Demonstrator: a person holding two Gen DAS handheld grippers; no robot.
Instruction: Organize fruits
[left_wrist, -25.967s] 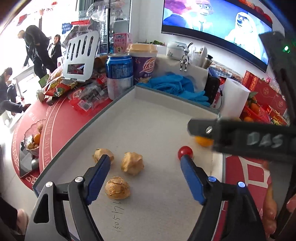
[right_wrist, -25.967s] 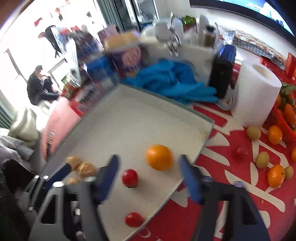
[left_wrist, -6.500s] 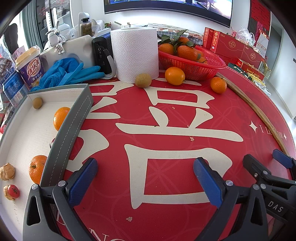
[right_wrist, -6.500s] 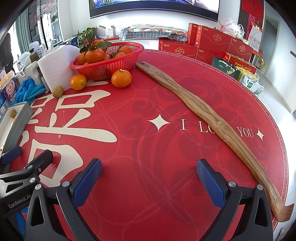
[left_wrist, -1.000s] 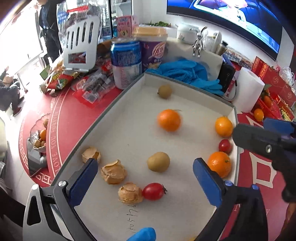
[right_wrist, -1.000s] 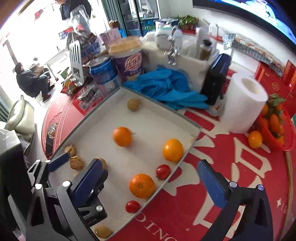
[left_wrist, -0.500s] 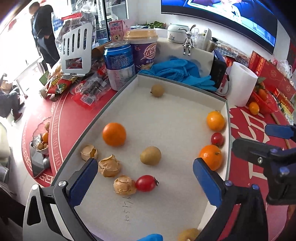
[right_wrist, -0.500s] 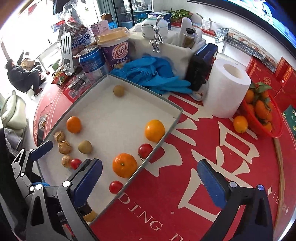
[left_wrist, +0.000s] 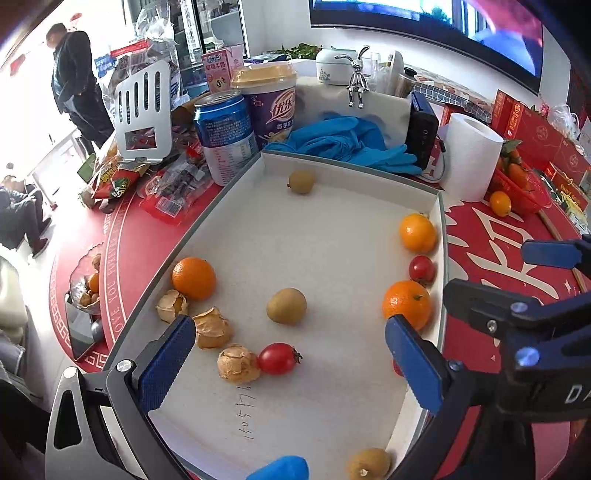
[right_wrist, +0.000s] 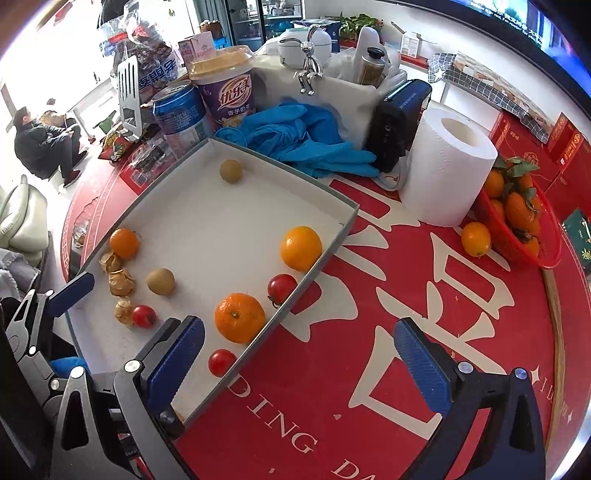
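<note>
A shallow white tray (left_wrist: 332, 166) (right_wrist: 332, 236) on the red table holds oranges (left_wrist: 194, 277) (left_wrist: 406, 303) (right_wrist: 240, 316), cherry tomatoes (left_wrist: 277, 358) (right_wrist: 281, 287), brownish-green fruits (left_wrist: 286, 305) (right_wrist: 160, 280) and papery husked fruits (left_wrist: 236, 363). My left gripper (left_wrist: 291, 365) hovers open over the tray's near end with nothing between its fingers. My right gripper (right_wrist: 299, 365) hangs open above the tray's right rim and the red cloth, also holding nothing. The right gripper's dark arm (left_wrist: 517, 321) shows at the right of the left wrist view.
A red basket of oranges (right_wrist: 517, 221) with a loose orange (right_wrist: 475, 238) beside it stands at the right. A paper roll (right_wrist: 447, 166), blue gloves (right_wrist: 303, 140), a blue can (left_wrist: 223, 133) and a purple cup (left_wrist: 271, 99) crowd the tray's far side. People stand and sit at the far left.
Both grippers stay open and have drawn back slightly, so the tray looks nearer and larger. The loose orange at the tray's left has rolled toward the near-left wall beside the husked fruits.
</note>
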